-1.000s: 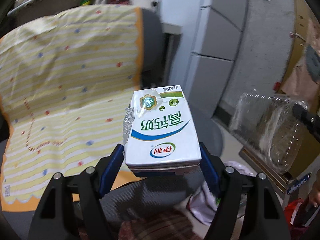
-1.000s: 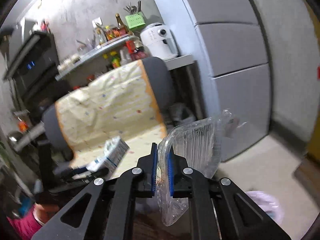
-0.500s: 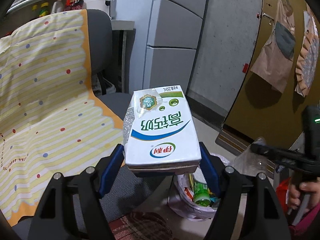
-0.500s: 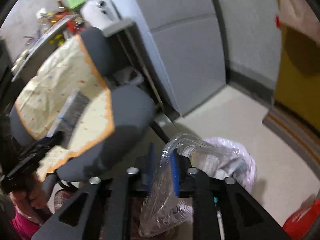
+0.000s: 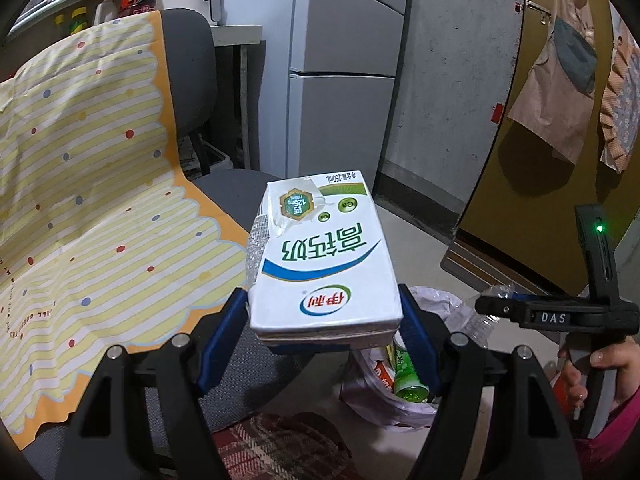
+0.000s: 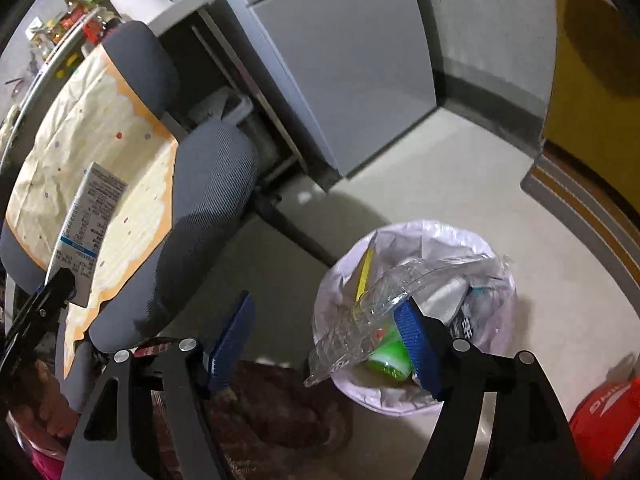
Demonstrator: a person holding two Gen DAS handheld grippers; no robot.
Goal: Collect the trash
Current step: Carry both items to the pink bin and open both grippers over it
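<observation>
Your left claw (image 5: 324, 320) grips the milk carton (image 5: 320, 256); your right claw (image 6: 332, 344) gapes above the lined trash bin (image 6: 404, 400), the clear plastic container (image 6: 384, 304) against one pad.

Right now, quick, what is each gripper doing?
Left gripper: closed on the milk carton.
Right gripper: open, holding nothing; the clear plastic container lies in the trash bag.
</observation>
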